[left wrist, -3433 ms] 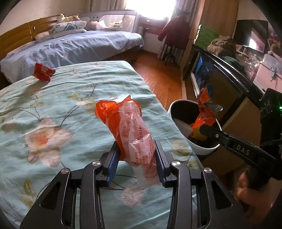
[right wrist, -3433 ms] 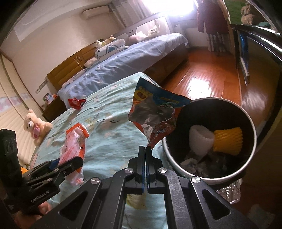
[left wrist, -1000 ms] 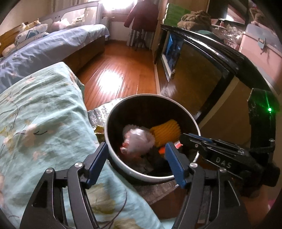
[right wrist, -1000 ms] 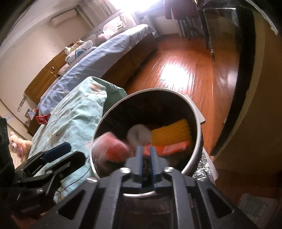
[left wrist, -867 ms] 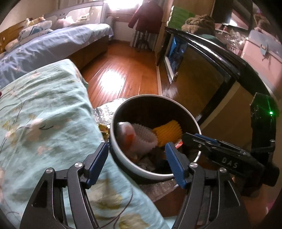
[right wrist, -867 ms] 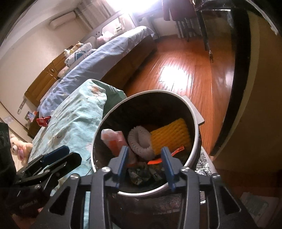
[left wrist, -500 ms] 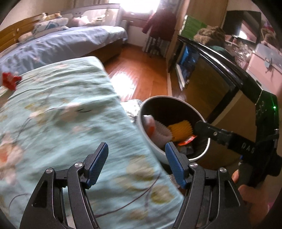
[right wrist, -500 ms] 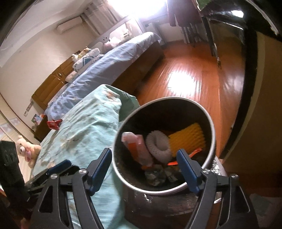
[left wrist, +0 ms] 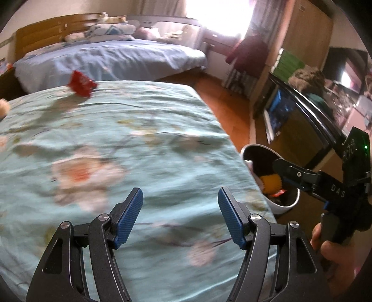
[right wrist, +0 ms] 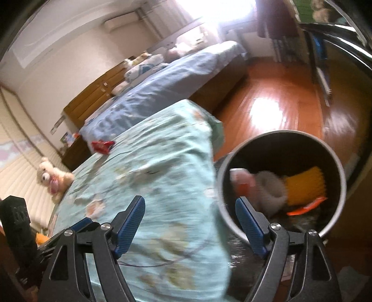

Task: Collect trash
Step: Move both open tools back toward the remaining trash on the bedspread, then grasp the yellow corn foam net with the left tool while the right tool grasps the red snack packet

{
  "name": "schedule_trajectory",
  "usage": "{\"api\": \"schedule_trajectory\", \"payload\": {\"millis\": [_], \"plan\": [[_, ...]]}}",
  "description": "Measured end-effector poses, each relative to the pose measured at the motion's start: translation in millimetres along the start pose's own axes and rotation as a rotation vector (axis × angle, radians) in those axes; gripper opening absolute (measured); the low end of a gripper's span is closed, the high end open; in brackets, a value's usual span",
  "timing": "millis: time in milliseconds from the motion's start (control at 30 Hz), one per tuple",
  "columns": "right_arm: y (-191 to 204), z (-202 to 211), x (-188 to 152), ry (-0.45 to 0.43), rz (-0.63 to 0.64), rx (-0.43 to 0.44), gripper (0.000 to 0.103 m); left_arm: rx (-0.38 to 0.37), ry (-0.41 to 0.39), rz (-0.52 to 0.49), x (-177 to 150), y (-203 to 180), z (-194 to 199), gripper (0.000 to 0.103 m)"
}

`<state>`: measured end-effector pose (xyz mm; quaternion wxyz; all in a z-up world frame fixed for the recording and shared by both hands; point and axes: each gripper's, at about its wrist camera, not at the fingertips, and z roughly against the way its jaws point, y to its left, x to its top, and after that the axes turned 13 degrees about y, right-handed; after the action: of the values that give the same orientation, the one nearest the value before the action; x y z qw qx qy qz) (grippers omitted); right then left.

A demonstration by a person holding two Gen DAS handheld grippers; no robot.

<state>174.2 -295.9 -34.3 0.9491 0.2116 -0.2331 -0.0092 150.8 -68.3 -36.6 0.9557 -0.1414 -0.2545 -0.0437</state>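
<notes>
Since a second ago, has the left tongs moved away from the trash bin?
Yes. The left tongs hung right over the trash bin a second ago; now they hang over the floral bedspread, with the bin off to the right in the left wrist view.

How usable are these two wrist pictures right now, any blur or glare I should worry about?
Left wrist view: the floral teal bedspread is smeared by motion blur, while the left tongs stay sharp; the window is blown out white. Right wrist view: the round white-rimmed trash bin and its contents are blurred, the wooden floor carries a bright glare patch, and fisheye bending curves the edges.
</notes>
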Motion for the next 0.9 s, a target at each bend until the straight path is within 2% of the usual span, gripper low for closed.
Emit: {"api": "schedule_trajectory", "payload": {"millis": [400,667,900], "plan": [[81.7,-38.1,2.2,0.069,0.148,0.066,0.086,0.087,-0.074,0.181,-33.8,88.7,43.9,0.068],[133.4,-64.8,0.4,0.119,0.236,0.124,0.087,0.220,-0.133,0.320,-74.9,145.6,81.9,0.070],[174.5,-85.2,-3.8,0.156,0.320,0.161,0.087,0.357,-0.198,0.485,-115.1,194.7,118.9,0.079]]}}
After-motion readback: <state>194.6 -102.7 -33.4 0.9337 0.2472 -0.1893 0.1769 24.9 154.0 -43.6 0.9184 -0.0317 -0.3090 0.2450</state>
